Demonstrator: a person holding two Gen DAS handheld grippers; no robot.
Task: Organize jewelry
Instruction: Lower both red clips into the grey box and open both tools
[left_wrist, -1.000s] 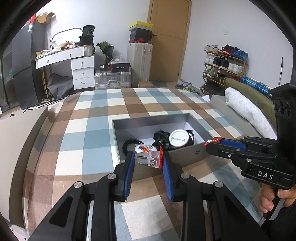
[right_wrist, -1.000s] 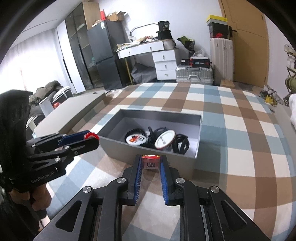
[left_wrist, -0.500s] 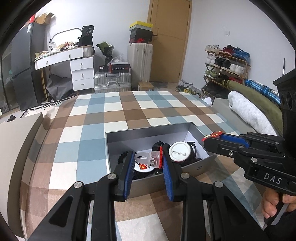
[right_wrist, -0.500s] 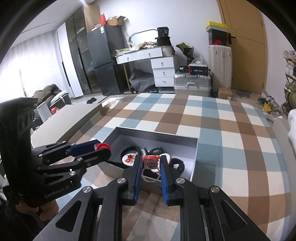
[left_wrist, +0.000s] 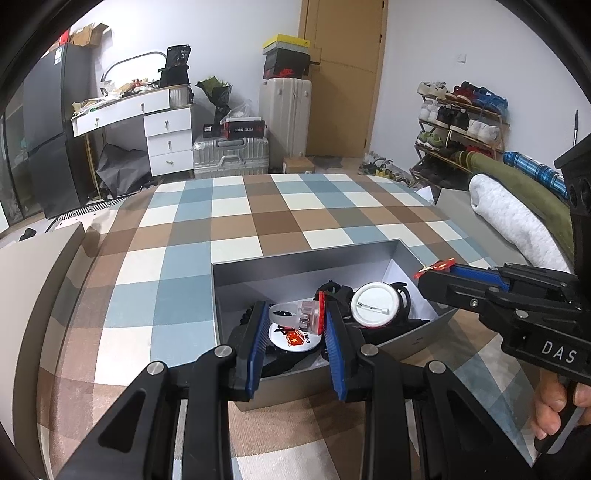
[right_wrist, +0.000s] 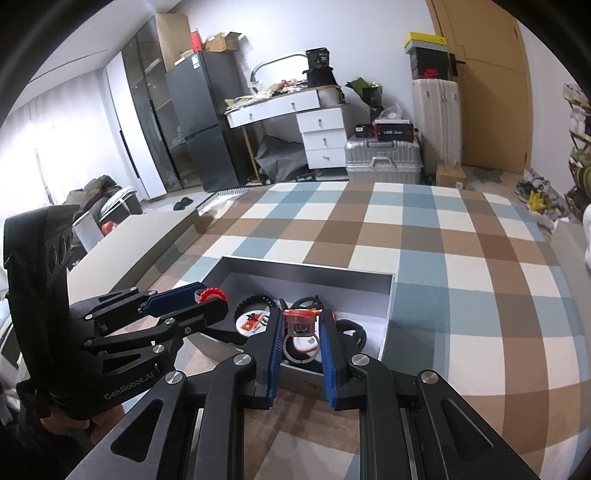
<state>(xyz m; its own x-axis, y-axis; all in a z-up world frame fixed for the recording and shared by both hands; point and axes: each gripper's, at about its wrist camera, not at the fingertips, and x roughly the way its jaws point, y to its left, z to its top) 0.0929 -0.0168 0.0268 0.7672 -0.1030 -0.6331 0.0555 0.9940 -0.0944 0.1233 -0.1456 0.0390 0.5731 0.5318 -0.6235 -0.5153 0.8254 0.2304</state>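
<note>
An open grey box (left_wrist: 306, 264) sits on the checked cloth and holds a white round badge (left_wrist: 373, 304), a flag badge (left_wrist: 293, 338) and black bracelets (left_wrist: 332, 291). My left gripper (left_wrist: 293, 314) hovers over the box's near side, shut on a clear ring with a red edge (left_wrist: 310, 315). In the right wrist view my right gripper (right_wrist: 301, 314) hangs over the box's (right_wrist: 306, 269) near wall, shut on a silver ring with a red top (right_wrist: 301, 326). Each gripper shows in the other's view: the right gripper (left_wrist: 430, 271), the left gripper (right_wrist: 210, 297).
The checked cloth (left_wrist: 236, 218) stretches beyond the box. Rolled blankets (left_wrist: 517, 218) lie at the right edge. A beige ledge (right_wrist: 129, 243) runs along the left. A person's hand (left_wrist: 557, 402) holds the right gripper's handle. Suitcases (left_wrist: 229, 155) and a desk stand behind.
Both grippers have moved forward with their rings, from in front of the box's near wall to above its inside. Neither grip has changed.
</note>
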